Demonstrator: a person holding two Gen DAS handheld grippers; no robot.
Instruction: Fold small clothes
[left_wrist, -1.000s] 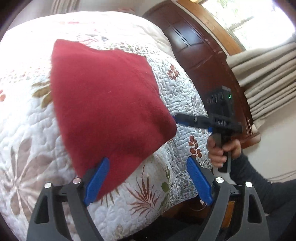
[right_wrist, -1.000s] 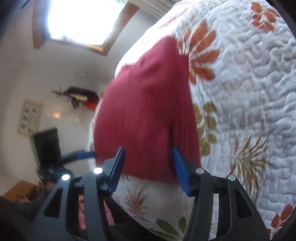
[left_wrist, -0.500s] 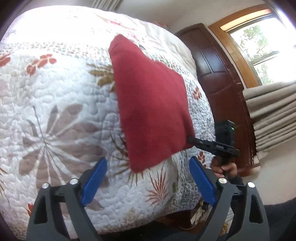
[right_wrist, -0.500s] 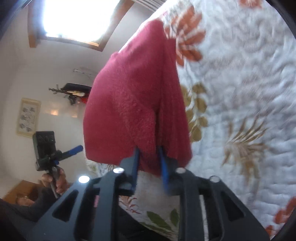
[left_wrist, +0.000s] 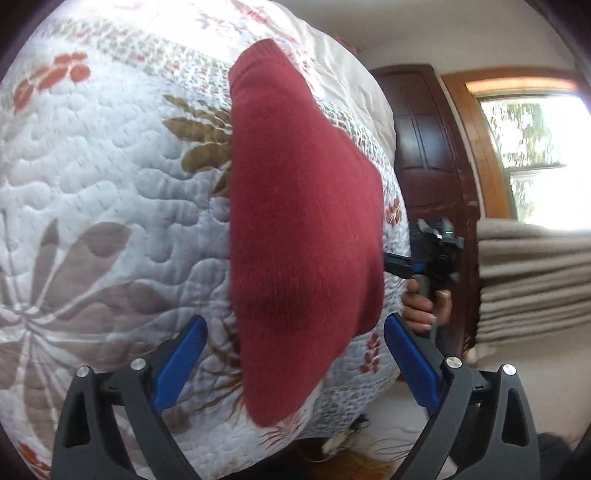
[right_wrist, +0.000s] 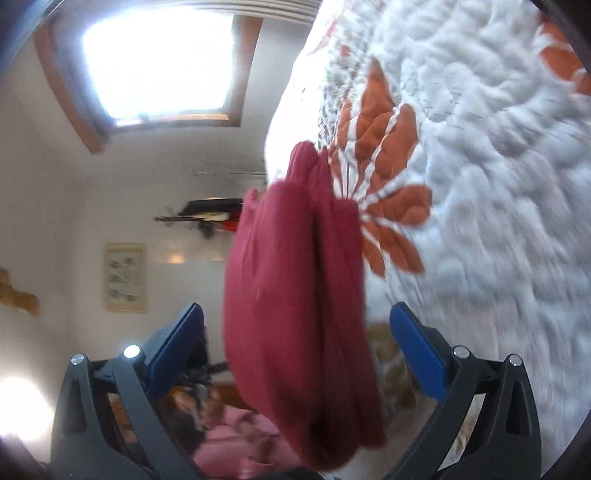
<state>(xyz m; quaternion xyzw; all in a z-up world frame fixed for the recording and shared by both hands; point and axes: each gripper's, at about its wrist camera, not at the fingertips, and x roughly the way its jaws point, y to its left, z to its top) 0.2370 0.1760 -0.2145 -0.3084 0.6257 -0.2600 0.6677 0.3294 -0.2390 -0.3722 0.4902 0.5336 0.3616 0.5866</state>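
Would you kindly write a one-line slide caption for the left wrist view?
Open left hand-held gripper facing a folded red knit garment on a floral quilt, right hand-held gripper at its far edge.

A white quilt with brown and rust leaf prints covers the bed. Beyond its far edge stands a dark wooden door, next to a bright window and folds of beige curtain. In the right wrist view a framed picture hangs on a pale wall below a bright window.
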